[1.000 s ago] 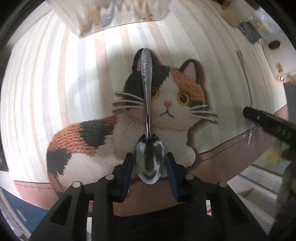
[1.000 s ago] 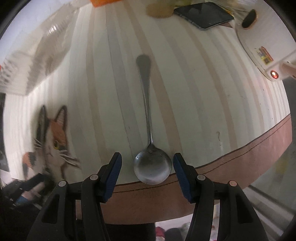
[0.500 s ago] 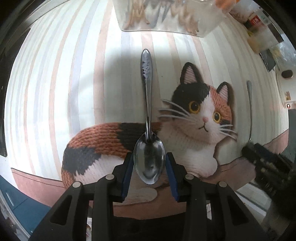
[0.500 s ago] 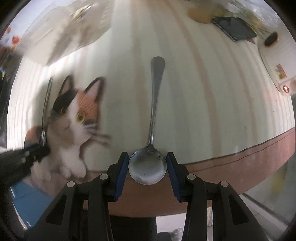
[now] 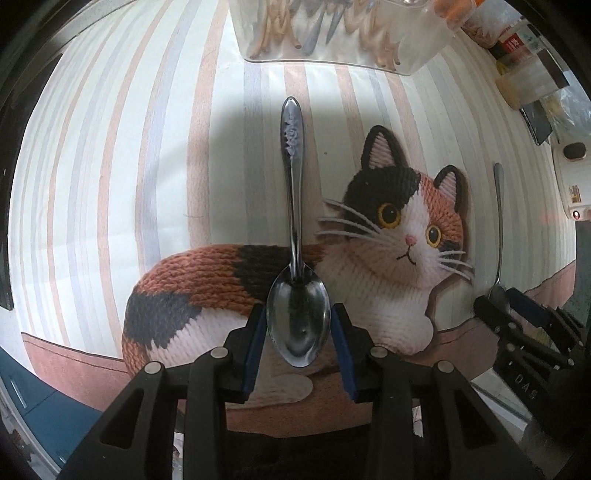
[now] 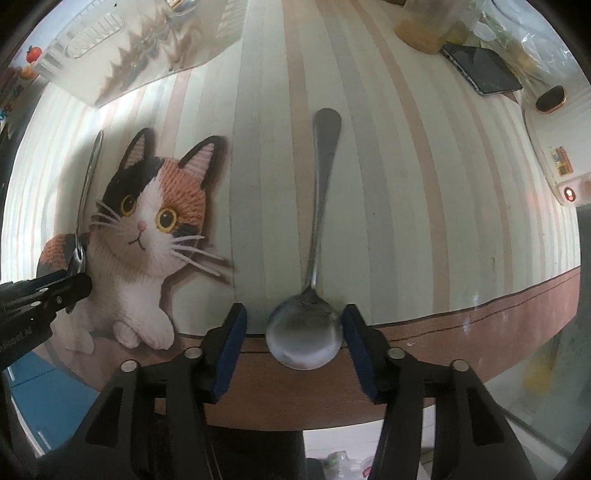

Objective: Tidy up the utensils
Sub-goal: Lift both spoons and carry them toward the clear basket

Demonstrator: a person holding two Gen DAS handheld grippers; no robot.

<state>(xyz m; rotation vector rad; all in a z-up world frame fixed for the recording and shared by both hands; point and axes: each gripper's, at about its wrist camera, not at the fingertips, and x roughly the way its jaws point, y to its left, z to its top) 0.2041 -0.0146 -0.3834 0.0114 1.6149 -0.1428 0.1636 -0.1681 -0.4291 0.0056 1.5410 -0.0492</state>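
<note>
My left gripper (image 5: 298, 332) is shut on the bowl of a steel spoon with an embossed handle (image 5: 293, 177); the handle points away, above the striped tablecloth. My right gripper (image 6: 295, 328) is shut on the round bowl of a plain steel spoon (image 6: 321, 192), handle pointing away. Each gripper shows in the other's view: the right one at the far right of the left wrist view (image 5: 517, 314), the left one at the far left of the right wrist view (image 6: 55, 288). A clear utensil organizer (image 5: 340, 33) holding several utensils stands at the far side of the table; it also shows in the right wrist view (image 6: 122, 48).
A calico cat picture (image 5: 332, 273) lies on the tablecloth. At the far right are a phone (image 6: 484, 70), a jar (image 6: 428, 26) and a white appliance with a red light (image 6: 557, 173). The table's brown front edge (image 6: 480, 317) runs just below the grippers.
Both grippers have lifted with their spoons and swung; the organizer now sits more central ahead of the left gripper. The right gripper closed onto its spoon a second ago.
</note>
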